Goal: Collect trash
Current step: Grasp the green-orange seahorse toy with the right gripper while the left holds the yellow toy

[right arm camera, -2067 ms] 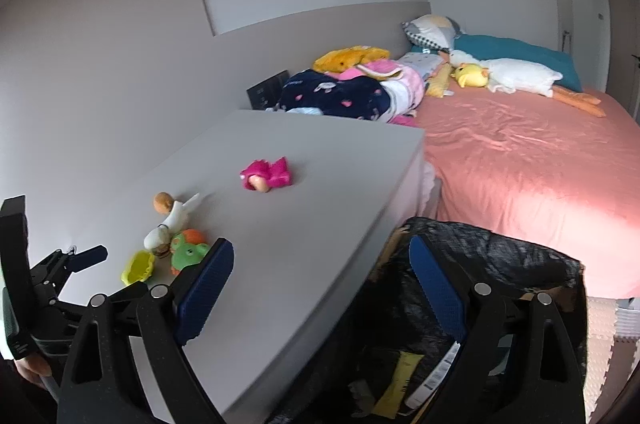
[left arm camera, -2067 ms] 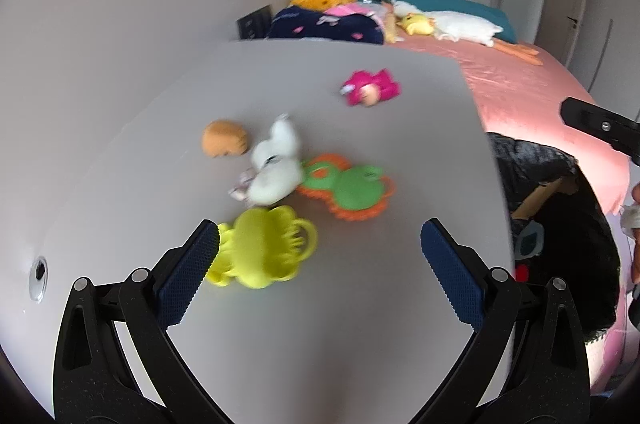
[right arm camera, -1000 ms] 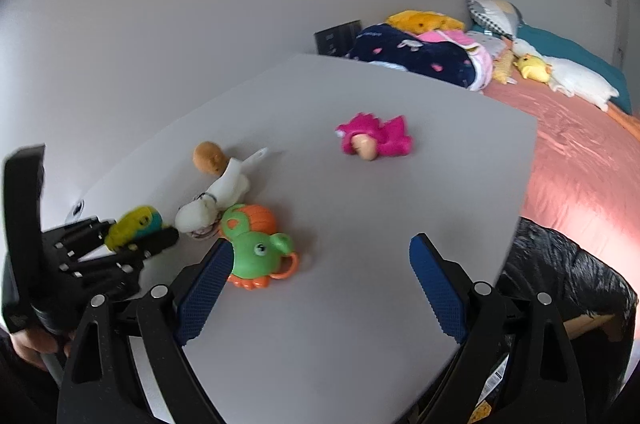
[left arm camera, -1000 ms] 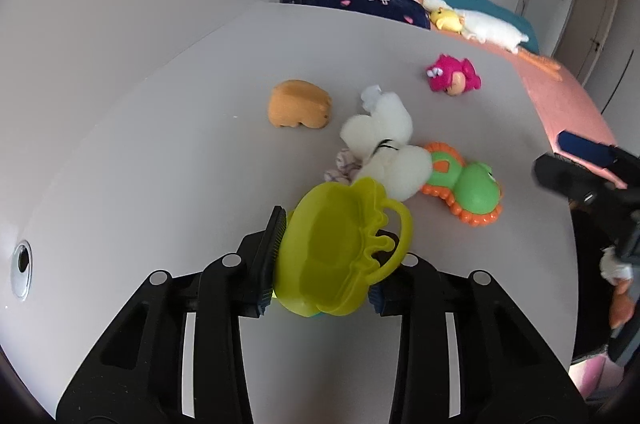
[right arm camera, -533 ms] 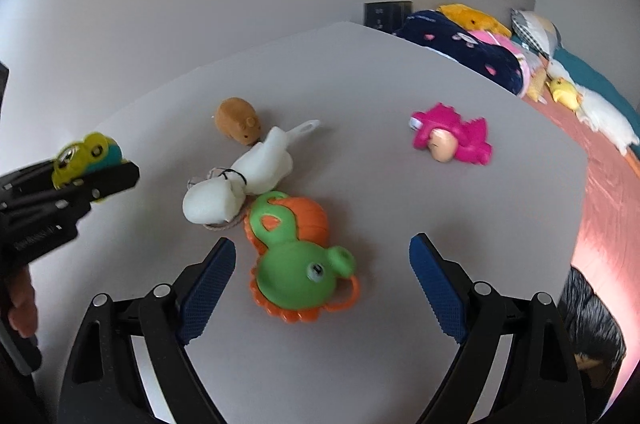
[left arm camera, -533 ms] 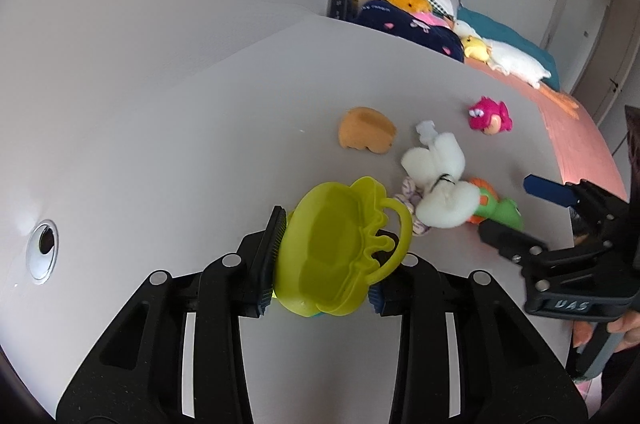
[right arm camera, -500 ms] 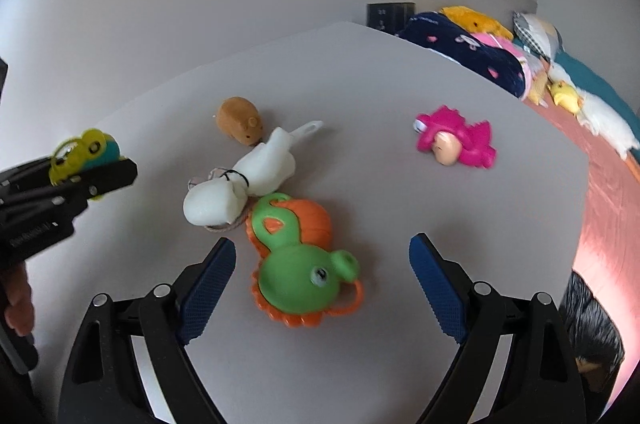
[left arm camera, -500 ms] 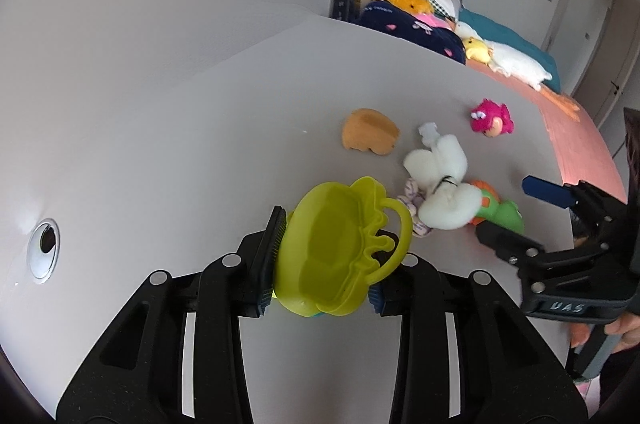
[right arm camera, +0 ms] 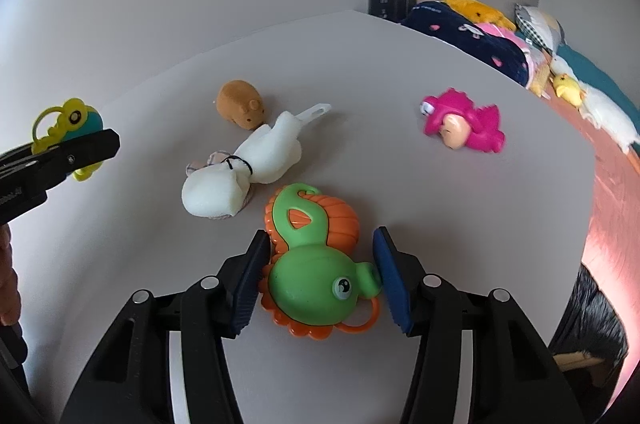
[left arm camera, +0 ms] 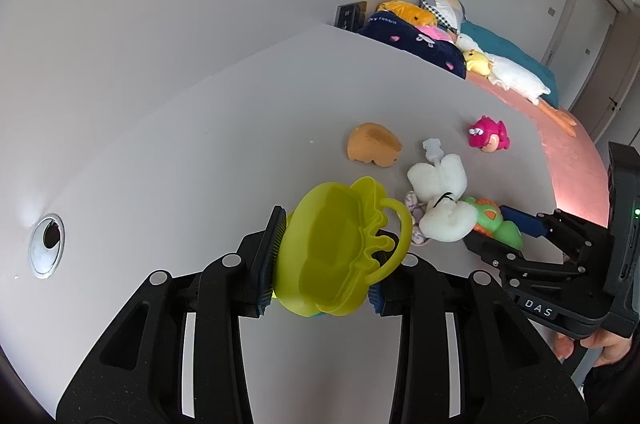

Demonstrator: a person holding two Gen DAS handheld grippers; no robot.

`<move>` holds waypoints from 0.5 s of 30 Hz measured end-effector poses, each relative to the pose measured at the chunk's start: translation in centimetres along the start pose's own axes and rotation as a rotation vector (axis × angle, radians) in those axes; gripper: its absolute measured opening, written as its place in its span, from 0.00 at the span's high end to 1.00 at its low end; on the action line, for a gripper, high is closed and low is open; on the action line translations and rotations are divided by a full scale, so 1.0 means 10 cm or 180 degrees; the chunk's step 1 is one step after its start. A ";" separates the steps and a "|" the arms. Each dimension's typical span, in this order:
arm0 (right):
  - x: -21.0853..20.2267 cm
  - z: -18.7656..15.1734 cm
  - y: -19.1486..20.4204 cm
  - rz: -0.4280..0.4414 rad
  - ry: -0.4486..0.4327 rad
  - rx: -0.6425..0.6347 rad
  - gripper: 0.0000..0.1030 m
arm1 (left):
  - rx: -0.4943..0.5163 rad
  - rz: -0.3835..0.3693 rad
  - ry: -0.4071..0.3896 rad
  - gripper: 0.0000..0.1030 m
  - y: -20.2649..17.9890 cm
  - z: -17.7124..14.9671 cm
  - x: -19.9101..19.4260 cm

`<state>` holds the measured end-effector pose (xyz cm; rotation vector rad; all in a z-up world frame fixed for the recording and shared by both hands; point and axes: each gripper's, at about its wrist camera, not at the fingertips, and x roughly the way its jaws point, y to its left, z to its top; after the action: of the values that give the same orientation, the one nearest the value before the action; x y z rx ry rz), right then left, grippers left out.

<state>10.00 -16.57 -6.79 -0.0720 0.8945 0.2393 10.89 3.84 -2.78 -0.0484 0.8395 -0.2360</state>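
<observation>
My left gripper (left arm camera: 332, 228) is shut on a yellow-green plastic toy (left arm camera: 320, 264) and holds it above the grey table (left arm camera: 200, 163). In the right wrist view that toy (right arm camera: 68, 119) shows at the far left. My right gripper (right arm camera: 320, 240) is low over the table, its jaws closing around a green and orange plastic toy (right arm camera: 316, 288) that lies flat. Both blue pads (right arm camera: 250, 276) touch the toy's sides. A white plush (right arm camera: 248, 167), a brown mouse toy (right arm camera: 240, 105) and a pink toy (right arm camera: 460, 123) lie beyond it.
A black trash bag (right arm camera: 592, 320) stands below the table's right edge. A bed (left arm camera: 568, 143) with pillows and soft toys lies past the table. A round cable hole (left arm camera: 46, 250) sits in the table at the left. A hand (left arm camera: 600, 348) holds the right gripper.
The right gripper came down over the green and orange toy and its jaws narrowed from wide apart to touching the toy. The left gripper drew slightly back and up, keeping its yellow-green toy.
</observation>
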 end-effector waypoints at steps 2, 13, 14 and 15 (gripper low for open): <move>-0.05 -0.02 -0.03 0.0024 -0.0015 0.0045 0.47 | 0.0013 -0.0009 -0.0003 0.66 -0.02 0.00 -0.01; -0.44 -0.12 -0.23 0.0051 -0.0227 0.0257 0.47 | 0.0158 -0.0086 -0.0057 0.66 -0.25 0.01 -0.10; -0.49 -0.13 -0.26 0.0054 -0.0247 0.0273 0.47 | 0.0168 -0.0091 -0.0061 0.66 -0.28 0.00 -0.11; -0.52 -0.14 -0.27 0.0053 -0.0263 0.0282 0.47 | 0.0173 -0.0105 -0.0062 0.66 -0.31 0.00 -0.12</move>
<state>6.46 -20.38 -3.66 0.0272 0.8228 0.2163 9.53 1.08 -1.50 -0.0137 0.8131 -0.2887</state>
